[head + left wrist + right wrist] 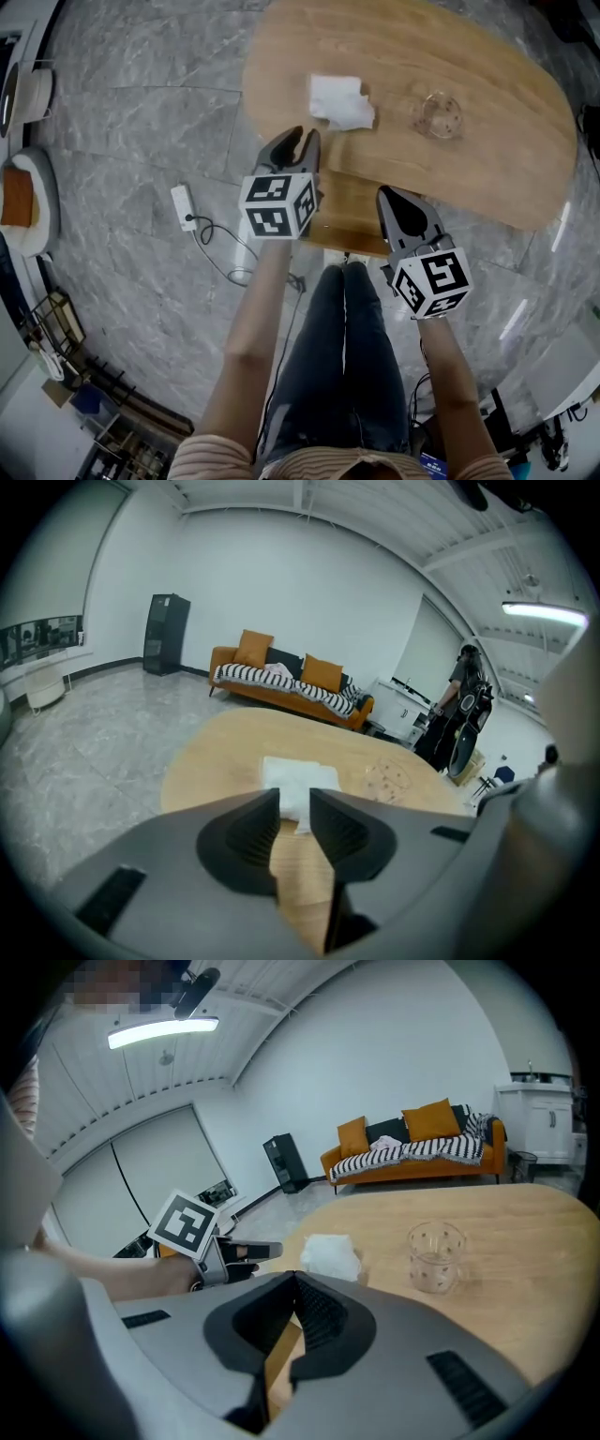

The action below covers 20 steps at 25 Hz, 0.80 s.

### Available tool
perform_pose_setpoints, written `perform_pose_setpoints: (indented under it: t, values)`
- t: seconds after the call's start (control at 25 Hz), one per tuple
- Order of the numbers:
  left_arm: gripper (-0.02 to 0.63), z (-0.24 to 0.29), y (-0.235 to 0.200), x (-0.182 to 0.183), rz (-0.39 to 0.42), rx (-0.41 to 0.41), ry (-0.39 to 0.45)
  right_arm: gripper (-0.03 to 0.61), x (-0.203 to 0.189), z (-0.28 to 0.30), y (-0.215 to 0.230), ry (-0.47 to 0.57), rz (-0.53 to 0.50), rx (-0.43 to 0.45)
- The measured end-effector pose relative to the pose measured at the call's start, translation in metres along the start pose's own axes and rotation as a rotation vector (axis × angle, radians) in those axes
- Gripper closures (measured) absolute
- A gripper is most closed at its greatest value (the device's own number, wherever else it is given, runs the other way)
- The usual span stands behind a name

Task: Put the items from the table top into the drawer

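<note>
**Bench:** oval light-wood bench (487,141) standing on a grey marble floor (141,122).

**Item 1:** crumpled white paper napkin (339,101). It lies on the bench top near the left end, well apart from item 2.

**Item 2:** clear glass tumbler with small dots (438,114). It stands upright on the bench top, to the right of the napkin.

**Panel:** a wooden panel (352,217) shows below the near edge of the bench, between the two grippers. Whether it is the drawer cannot be told.

**Left gripper (300,137):** held over the near left edge of the bench and pointing towards the napkin. Its jaws stand apart with a clear gap. Nothing is between them, and the napkin lies beyond the tips, untouched.

**Right gripper (388,192):** held at the near edge, just right of the wooden panel. Its jaws are closed tip to tip and grip nothing. The tumbler stands ahead of it and to the right.

**Surroundings:**
- white power strip (183,208) with its cable on the floor
- orange sofa with a striped throw (286,682) against the far wall
- tall black cabinet (166,634) beside the sofa
</note>
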<state>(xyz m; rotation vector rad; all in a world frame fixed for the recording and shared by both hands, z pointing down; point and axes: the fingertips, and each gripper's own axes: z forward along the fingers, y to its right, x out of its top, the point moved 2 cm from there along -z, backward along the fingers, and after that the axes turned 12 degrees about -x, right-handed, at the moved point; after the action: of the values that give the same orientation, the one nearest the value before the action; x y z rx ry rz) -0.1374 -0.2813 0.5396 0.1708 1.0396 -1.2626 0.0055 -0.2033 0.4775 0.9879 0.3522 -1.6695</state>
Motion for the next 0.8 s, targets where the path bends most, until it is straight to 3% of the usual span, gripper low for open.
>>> perform_pose_setpoints:
  t: [0.8]
  values:
    - [0.502, 0.073, -0.051, -0.006, -0.136, 0.029, -0.004, 0.571, -0.025, 0.048, 0.0, -0.069, 0.01, 0.063]
